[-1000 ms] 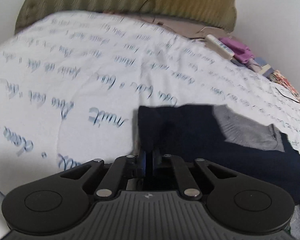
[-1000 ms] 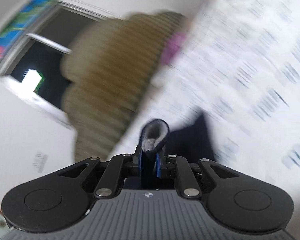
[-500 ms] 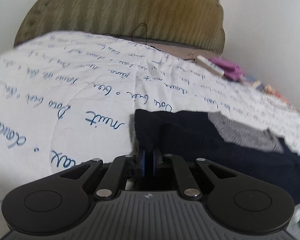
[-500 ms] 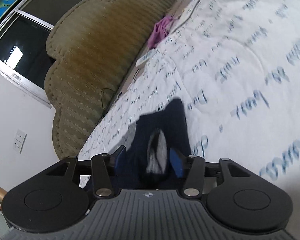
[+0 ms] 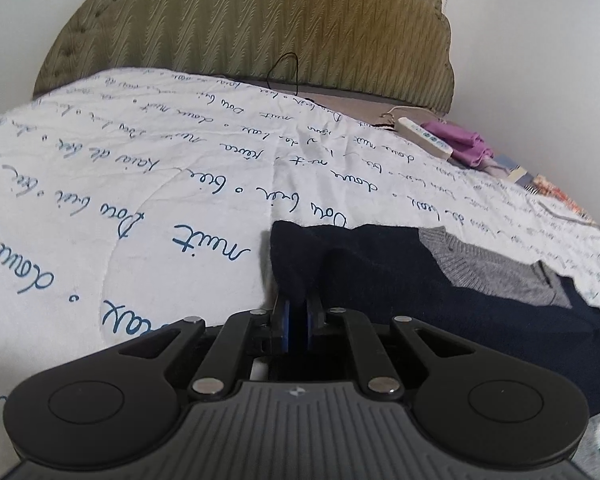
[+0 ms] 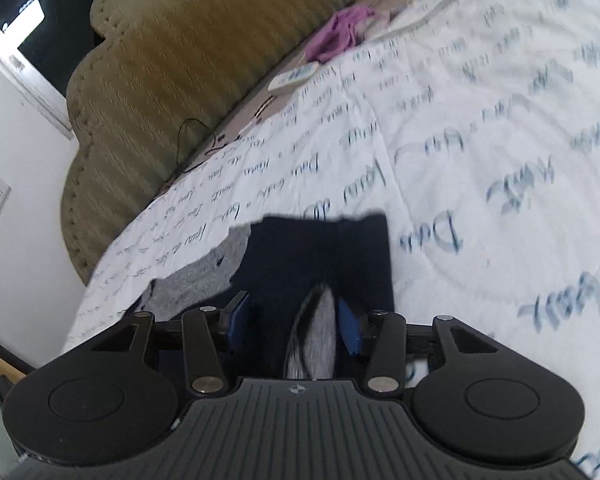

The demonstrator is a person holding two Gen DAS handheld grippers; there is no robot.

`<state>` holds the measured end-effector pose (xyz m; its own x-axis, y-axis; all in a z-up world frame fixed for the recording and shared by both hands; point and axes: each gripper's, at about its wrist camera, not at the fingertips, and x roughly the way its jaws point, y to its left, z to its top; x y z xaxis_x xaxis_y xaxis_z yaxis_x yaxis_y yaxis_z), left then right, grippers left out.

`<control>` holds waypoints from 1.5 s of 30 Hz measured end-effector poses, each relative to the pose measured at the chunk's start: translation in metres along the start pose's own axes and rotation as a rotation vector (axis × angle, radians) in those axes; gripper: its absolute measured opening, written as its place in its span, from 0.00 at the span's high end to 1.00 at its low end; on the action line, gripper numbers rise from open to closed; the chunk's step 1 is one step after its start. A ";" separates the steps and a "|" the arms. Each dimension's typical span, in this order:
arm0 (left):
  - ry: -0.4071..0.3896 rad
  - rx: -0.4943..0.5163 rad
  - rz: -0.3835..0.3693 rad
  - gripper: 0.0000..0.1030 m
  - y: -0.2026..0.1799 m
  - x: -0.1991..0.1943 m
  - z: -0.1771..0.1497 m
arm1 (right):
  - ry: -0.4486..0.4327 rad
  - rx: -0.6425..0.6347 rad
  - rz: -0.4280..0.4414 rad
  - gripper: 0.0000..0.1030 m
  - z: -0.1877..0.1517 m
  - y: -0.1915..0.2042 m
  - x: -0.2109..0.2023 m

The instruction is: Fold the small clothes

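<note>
Nearest in the left wrist view, the left gripper (image 5: pixel 296 322) has its blue-padded fingers (image 5: pixel 284 326) clamped on the near left corner of a navy garment (image 5: pixel 400 276), which lies on the bed's white quilt (image 5: pixel 140 200) printed with blue script. A grey knit panel (image 5: pixel 488 268) of the garment shows to the right. In the right wrist view, the right gripper (image 6: pixel 294 320) has its fingers (image 6: pixel 350 330) apart, having just been opening; a grey-lined fold (image 6: pixel 316 336) of the navy garment (image 6: pixel 320 252) stands between them, close against the right pad, though I cannot tell if it touches. Farther off lie a white remote control (image 5: pixel 424 138) and a purple cloth (image 5: pixel 460 140), just beside each other. At the far end rises the olive upholstered headboard (image 5: pixel 252 20).
</note>
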<state>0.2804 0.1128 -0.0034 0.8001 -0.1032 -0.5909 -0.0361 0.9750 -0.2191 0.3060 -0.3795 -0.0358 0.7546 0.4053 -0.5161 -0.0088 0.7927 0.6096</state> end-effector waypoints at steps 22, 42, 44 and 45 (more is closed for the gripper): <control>-0.005 0.053 0.041 0.93 -0.009 0.001 -0.001 | -0.043 -0.023 -0.049 0.93 -0.007 -0.024 -0.006; 0.137 0.041 0.098 0.95 -0.013 0.039 0.051 | 0.008 -0.052 -0.022 0.94 -0.006 -0.016 0.000; 0.134 0.076 0.112 0.96 -0.020 0.035 0.055 | -0.015 -0.073 -0.021 0.92 -0.004 -0.010 -0.007; 0.110 0.084 0.114 0.96 -0.022 0.029 0.057 | -0.036 -0.094 -0.007 0.92 -0.003 -0.004 -0.014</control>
<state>0.3383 0.0996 0.0281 0.7235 -0.0077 -0.6903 -0.0685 0.9942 -0.0829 0.2932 -0.3873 -0.0331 0.7781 0.3845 -0.4967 -0.0638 0.8351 0.5464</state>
